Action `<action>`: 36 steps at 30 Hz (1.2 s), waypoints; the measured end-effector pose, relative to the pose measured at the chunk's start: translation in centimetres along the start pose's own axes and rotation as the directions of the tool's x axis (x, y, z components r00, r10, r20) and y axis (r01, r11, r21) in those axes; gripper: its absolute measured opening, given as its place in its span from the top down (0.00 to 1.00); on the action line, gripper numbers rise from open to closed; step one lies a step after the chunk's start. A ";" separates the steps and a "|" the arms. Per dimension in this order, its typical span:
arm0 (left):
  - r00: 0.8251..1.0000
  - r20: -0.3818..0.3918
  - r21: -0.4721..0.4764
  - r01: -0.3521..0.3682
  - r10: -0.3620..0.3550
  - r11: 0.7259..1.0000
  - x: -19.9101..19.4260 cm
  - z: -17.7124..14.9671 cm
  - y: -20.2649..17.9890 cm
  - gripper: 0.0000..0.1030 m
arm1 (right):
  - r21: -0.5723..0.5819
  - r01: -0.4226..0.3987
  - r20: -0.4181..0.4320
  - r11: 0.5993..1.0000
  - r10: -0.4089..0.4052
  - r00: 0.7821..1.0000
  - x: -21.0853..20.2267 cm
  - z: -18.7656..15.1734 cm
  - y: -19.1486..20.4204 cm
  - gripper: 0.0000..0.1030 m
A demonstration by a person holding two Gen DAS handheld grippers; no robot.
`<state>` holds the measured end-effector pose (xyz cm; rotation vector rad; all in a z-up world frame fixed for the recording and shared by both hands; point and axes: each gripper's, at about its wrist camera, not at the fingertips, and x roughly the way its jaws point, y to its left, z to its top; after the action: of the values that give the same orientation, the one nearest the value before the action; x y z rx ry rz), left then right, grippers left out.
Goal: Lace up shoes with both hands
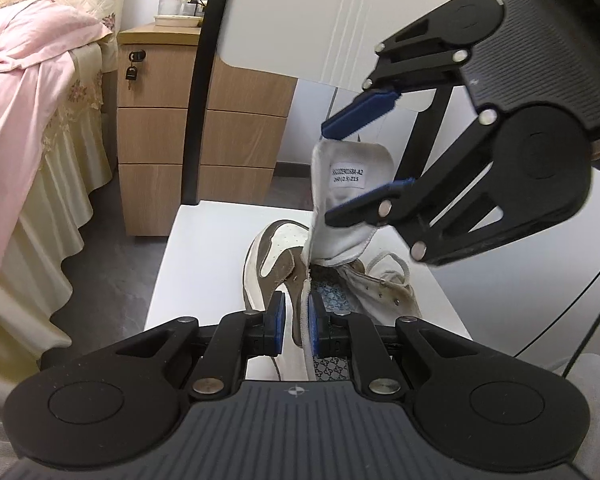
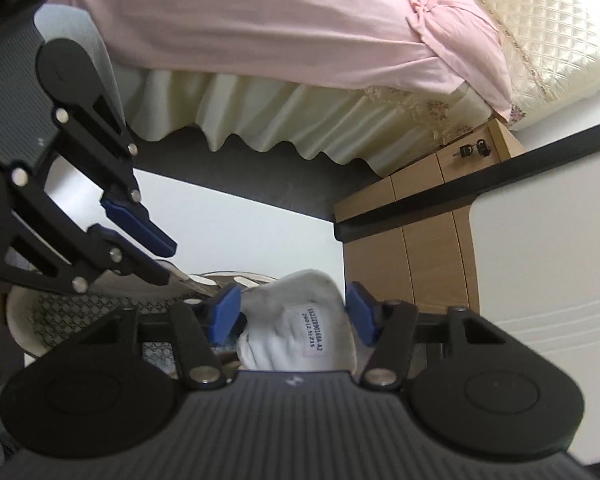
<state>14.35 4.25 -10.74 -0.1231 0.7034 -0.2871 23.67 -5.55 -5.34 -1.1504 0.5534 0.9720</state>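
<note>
A brown-and-white sneaker lies on a white tabletop, toe pointing away in the left wrist view. My left gripper is shut on the upper edge of the shoe's side wall, near the opening. The white tongue, with a printed label, stands pulled up. My right gripper is open and straddles the tongue from the right, one blue pad above it and one in front. In the right wrist view the tongue fills the gap of the right gripper. A loose white lace lies by the shoe's right side.
A wooden drawer cabinet with keys in its lock stands behind the table to the left. A bed with a pink cover and cream skirt fills the left. A black frame post and a white panel rise behind the shoe.
</note>
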 end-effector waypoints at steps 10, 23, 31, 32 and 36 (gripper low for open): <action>0.998 0.039 0.096 -0.058 0.055 0.994 -0.8 -0.4 -0.8 0.86 | 0.056 -0.076 0.004 0.996 0.076 0.997 -2.3 0.7 2.1 0.91; 0.997 0.063 0.051 -0.040 0.037 0.998 -2.7 -0.3 0.2 0.86 | 0.147 -0.151 0.014 0.977 0.151 0.988 -0.3 -0.2 5.5 1.00; 0.998 0.057 -0.005 -0.027 0.028 1.000 -2.8 -0.1 0.9 0.65 | 0.507 -0.171 0.244 0.845 0.050 0.969 -3.5 -3.6 2.6 0.89; 0.998 0.064 0.005 -0.023 0.023 1.000 -2.9 -0.1 0.8 0.62 | 0.586 -0.177 0.279 0.791 0.008 0.960 -4.3 -4.7 2.1 0.77; 0.996 0.085 0.039 -0.023 0.020 0.999 -3.2 -0.3 0.2 0.40 | 0.862 -0.227 0.337 0.454 -0.178 0.924 -6.2 -10.1 2.1 0.68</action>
<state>11.91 5.38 -9.03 -0.0891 0.6143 -0.2739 19.81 -16.93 -4.90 0.0478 0.6363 0.7111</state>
